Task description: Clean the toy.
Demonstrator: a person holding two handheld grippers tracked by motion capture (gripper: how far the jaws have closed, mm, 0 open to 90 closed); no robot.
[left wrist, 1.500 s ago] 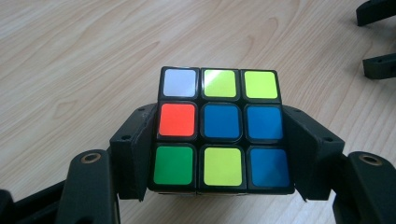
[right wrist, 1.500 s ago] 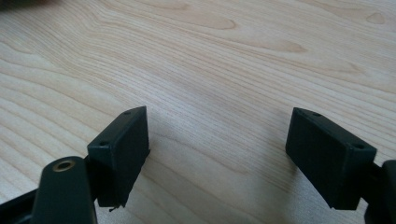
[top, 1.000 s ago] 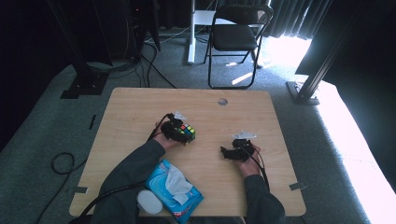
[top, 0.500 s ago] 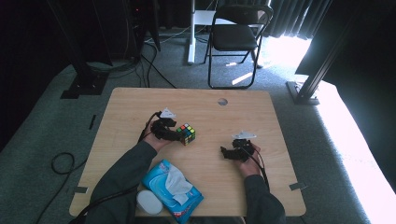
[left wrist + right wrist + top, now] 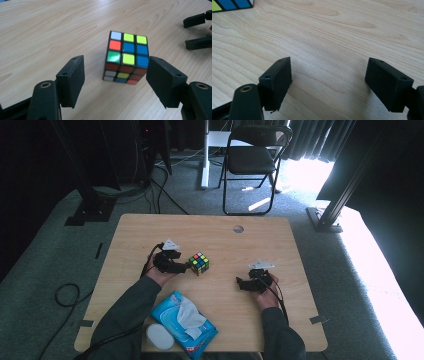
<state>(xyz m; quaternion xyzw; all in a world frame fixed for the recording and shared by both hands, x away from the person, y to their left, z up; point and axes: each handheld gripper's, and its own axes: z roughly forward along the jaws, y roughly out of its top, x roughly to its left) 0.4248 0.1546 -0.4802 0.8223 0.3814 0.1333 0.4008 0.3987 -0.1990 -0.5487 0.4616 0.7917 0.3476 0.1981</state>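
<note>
- Puzzle cube resting on the counter, near its middle, just ahead of the left tongs and beyond the pad tips, touching neither.
- Left tongs spread wide, jaws just closing a little, nothing pressed between them.
- Right tongs gaping over bare wood, well apart from the cube.
- Risk: closing from this far back likely to clip one corner and spin the cube away.
- Risk: glossy stickers, possible slip under a light pinch.
</note>
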